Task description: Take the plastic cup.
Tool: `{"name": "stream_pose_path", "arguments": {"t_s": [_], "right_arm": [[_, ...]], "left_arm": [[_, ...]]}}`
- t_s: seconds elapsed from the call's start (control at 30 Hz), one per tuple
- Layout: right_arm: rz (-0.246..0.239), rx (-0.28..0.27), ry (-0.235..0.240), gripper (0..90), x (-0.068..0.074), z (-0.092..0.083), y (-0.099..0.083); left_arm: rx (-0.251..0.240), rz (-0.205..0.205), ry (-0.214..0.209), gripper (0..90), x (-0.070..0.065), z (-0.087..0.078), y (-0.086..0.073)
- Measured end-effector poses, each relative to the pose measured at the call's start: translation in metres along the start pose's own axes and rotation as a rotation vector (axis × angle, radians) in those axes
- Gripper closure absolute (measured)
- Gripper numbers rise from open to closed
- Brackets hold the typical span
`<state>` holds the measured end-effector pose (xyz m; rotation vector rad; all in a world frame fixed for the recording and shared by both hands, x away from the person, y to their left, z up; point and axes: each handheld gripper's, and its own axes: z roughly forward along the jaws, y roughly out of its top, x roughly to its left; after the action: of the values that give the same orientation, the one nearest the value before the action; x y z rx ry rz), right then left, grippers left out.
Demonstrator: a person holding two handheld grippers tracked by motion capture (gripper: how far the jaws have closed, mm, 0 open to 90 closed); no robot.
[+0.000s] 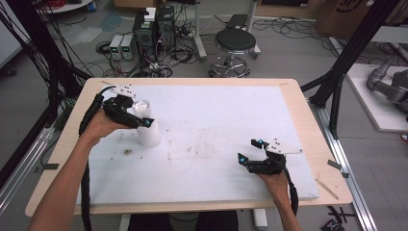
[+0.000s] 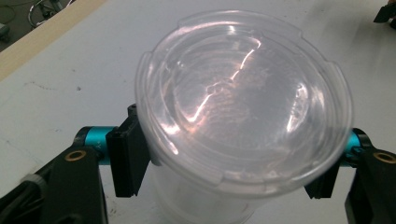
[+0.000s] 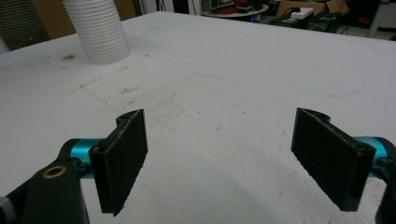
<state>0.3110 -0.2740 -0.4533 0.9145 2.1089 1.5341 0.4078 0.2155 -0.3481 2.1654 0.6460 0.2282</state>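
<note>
The left gripper [image 1: 136, 113] has its fingers [image 2: 127, 156] clamped on either side of a clear plastic cup with a lid [image 2: 243, 102], upright between them; a white ribbed paper cup [image 1: 148, 133] stands just beside it on the white counter [image 1: 216, 125]; the right gripper [image 1: 250, 150], fingers [image 3: 122, 156] wide apart and empty, hovers well apart.

Quick count of what's around: two grippers, the left gripper [image 1: 139, 113] and the right gripper [image 1: 250, 150]. One white ribbed cup [image 1: 149, 134] on the left side of the table [image 1: 298, 110], plus one clear plastic cup [image 2: 243, 107] with one clear lid [image 2: 210, 60] on it. On the far floor, one black stool [image 1: 235, 42] and two small white boxes [image 1: 122, 46].
</note>
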Motion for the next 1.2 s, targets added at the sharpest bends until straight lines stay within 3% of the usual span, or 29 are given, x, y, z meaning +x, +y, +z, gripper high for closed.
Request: {"name": "stream_pose_path", "arguments": {"t_s": [0.73,1.0,1.13,1.2], "right_arm": [[0.009,0.007,0.003,18.4,0.000,0.000,0.000],[0.006,0.007,0.001,18.4,0.000,0.001,0.000],[0.006,0.007,0.002,18.4,0.000,0.001,0.000],[0.005,0.007,0.002,18.4,0.000,0.001,0.000]], "left_arm": [[0.007,-0.004,-0.001,33.4,-0.001,-0.005,0.008],[-0.001,-0.003,0.006,33.9,-0.004,-0.020,0.024],[-0.031,0.013,0.014,34.2,-0.006,-0.037,0.041],[-0.054,0.029,0.024,34.3,-0.010,-0.054,0.056]]}}
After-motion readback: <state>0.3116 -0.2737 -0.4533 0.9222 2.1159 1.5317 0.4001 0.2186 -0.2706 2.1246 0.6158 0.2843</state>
